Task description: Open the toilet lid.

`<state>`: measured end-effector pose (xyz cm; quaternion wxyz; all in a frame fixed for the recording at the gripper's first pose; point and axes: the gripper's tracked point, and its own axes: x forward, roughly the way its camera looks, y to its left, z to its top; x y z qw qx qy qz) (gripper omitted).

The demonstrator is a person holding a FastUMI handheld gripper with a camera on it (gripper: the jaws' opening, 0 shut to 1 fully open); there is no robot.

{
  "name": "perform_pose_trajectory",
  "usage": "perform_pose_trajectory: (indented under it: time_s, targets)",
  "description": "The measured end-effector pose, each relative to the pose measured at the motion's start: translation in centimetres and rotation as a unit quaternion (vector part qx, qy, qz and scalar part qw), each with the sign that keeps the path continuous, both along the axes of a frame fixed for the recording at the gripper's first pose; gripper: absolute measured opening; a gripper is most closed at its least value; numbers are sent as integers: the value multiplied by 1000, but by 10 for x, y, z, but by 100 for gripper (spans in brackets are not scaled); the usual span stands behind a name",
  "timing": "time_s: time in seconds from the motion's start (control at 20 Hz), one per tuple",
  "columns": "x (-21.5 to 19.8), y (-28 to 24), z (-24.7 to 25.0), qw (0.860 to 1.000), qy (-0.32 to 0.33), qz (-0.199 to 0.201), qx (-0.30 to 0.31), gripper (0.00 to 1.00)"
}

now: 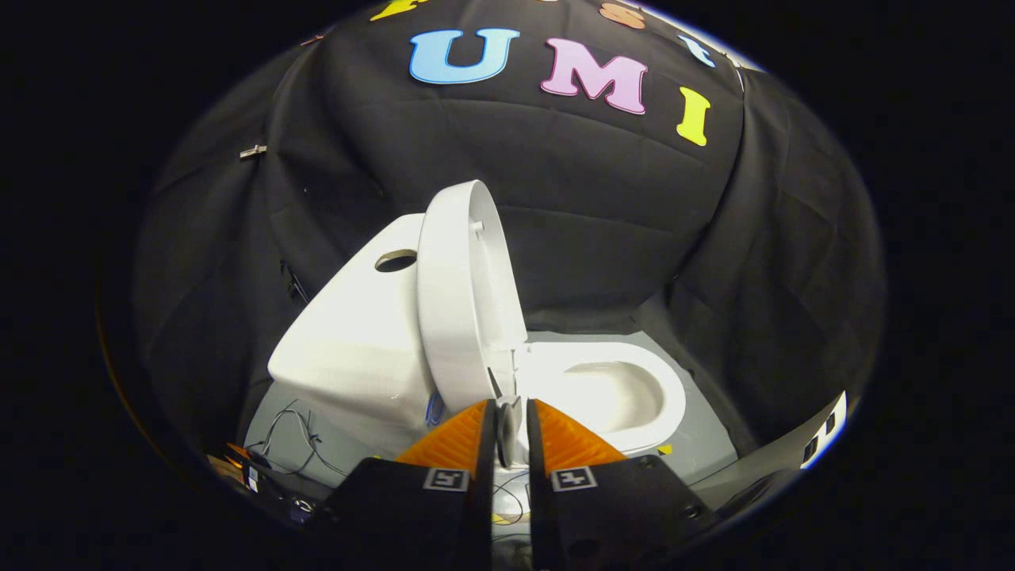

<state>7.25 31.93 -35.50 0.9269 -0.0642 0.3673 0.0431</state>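
Centre of the frame: white glossy ceramic toilet (349, 349), seen from the side, tank to the left with a round hole in its top. White oval plastic toilet lid (456, 301), raised to near upright, leaning toward the tank. White open bowl (626, 388), to the right of the lid, rim exposed. Lower centre: gripper (507, 424), its two fingers close together with a narrow gap, tips just beside the lid's hinge end; whether they press on anything cannot be told. Lower left: thin dark loose cables (297, 444) on grey floor (698, 444). Background: black draped cloth wall (603, 222).
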Motion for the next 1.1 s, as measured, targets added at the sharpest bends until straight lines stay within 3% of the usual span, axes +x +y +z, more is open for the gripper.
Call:
perform_pose_trajectory:
  time_s: [0.15,0.3,0.45,0.75,1.1]
  targets:
    - [0,-3,12,1000,-18,11,-7,50]
    - [2,-9,29,999,-37,18,-2,90]
    - [3,-19,51,998,-58,20,6,89]
    - [13,-47,132,990,-133,12,40,98]
    - [18,-87,209,981,-184,11,55,98]
